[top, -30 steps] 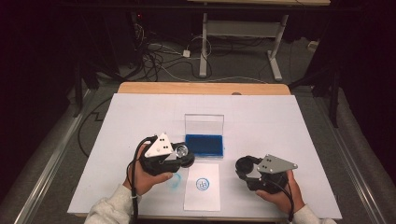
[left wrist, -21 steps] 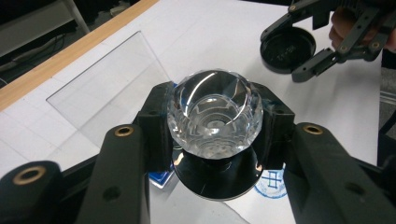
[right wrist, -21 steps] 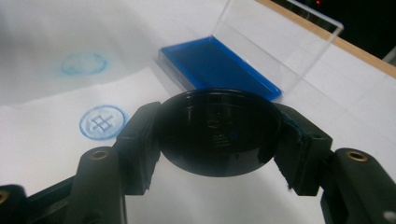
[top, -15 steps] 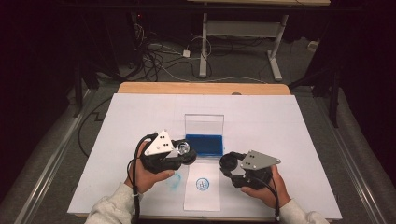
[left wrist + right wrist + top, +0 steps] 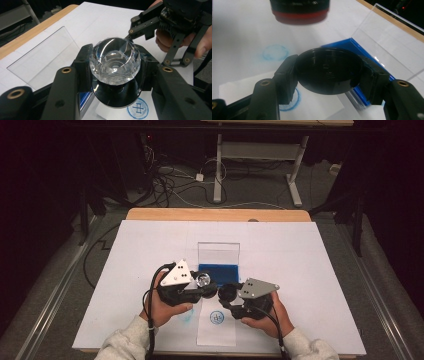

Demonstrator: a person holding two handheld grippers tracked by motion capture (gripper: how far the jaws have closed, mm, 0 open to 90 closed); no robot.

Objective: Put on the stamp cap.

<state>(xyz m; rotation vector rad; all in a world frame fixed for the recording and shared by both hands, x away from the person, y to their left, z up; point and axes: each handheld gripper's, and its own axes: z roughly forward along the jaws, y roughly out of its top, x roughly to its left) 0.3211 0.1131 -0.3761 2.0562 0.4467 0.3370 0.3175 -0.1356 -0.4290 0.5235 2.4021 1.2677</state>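
Capping step, by the look. Left gripper (image 5: 113, 72) clamped on stamp (image 5: 115, 61); right gripper (image 5: 328, 72) clamped on black cap (image 5: 328, 71). Next: needed cap lined up under stamp base.

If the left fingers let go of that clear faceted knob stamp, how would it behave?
The clear faceted knob stamp looks hard and glossy, so it is probably slippery between the fingers. Its bulky top over a round black base suggests it might tip and roll.
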